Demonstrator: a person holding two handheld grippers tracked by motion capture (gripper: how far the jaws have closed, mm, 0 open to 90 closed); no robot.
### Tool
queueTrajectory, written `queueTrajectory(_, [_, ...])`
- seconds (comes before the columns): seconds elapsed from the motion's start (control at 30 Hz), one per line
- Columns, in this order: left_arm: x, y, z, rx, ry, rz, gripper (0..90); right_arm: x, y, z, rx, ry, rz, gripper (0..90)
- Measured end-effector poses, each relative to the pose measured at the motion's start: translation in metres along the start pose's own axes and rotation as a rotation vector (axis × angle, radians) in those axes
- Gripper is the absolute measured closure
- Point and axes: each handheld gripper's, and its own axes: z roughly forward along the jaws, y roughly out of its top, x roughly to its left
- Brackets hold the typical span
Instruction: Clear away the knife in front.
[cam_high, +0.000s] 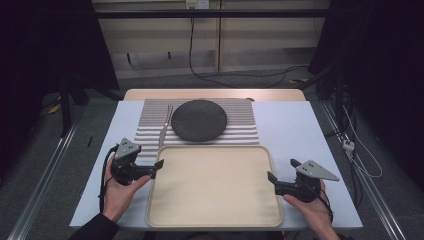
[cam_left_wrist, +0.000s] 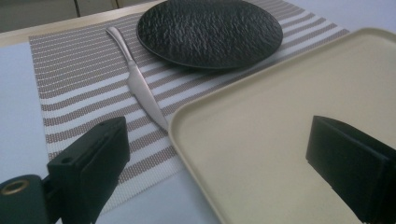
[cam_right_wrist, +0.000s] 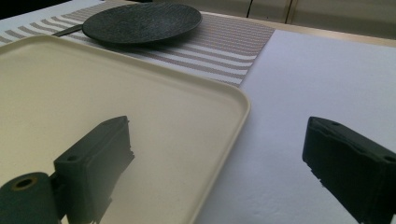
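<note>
With both the left gripper (cam_high: 159, 165) and right gripper (cam_high: 270, 178) gaping empty astride the cream tray's (cam_high: 214, 186) side rims near us on the table, we should clamp both rims evenly.

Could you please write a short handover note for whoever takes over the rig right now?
Left gripper: jaws open, holding nothing, straddling the left rim of the beige tray.
Right gripper: jaws open, holding nothing, straddling the tray's right rim.
The tray lies flat at the near side of the table, nothing on it, overlapping the near edge of the striped placemat. On the mat sit a black plate and, left of it, a knife.
Done: both grippers are lined up at the tray.
Left: probably shut both on the rims and lift; nothing is gripped yet.
</note>
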Motion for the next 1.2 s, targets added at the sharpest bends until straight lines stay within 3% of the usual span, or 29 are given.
queueTrajectory(0.1, [0.002,0.004,0.002,0.017,0.004,-0.002,7.8,0.0,0.0,0.0,0.002,-0.003,-0.004,7.9])
queueTrajectory(0.13, [0.004,0.006,0.003,0.024,0.002,-0.005,12.4,0.0,0.0,0.0,0.002,-0.003,-0.002,8.0])
queueTrajectory(0.47, [0.023,0.022,0.023,0.062,0.011,-0.034,10.5,0.0,0.0,0.0,0.003,0.003,-0.005,8.0])
queueTrajectory(0.67, [0.034,0.031,0.036,0.072,0.043,-0.045,9.1,0.001,0.0,0.002,0.005,0.007,-0.007,8.0])
queueTrajectory(0.73, [0.038,0.035,0.04,0.076,0.028,-0.048,9.0,0.0,0.0,0.002,0.006,0.008,-0.007,8.0])
queueTrajectory(0.87, [0.044,0.043,0.051,0.084,0.035,-0.045,11.6,0.0,0.0,0.003,0.007,0.011,-0.003,8.0])
queueTrajectory(1.07, [0.06,0.056,0.072,0.073,0.08,-0.04,12.5,-0.001,0.0,0.004,0.011,0.015,0.0,8.0])
queueTrajectory(1.2, [0.071,0.062,0.086,0.101,0.087,-0.072,11.6,-0.001,0.0,0.004,0.014,0.016,0.002,8.0])
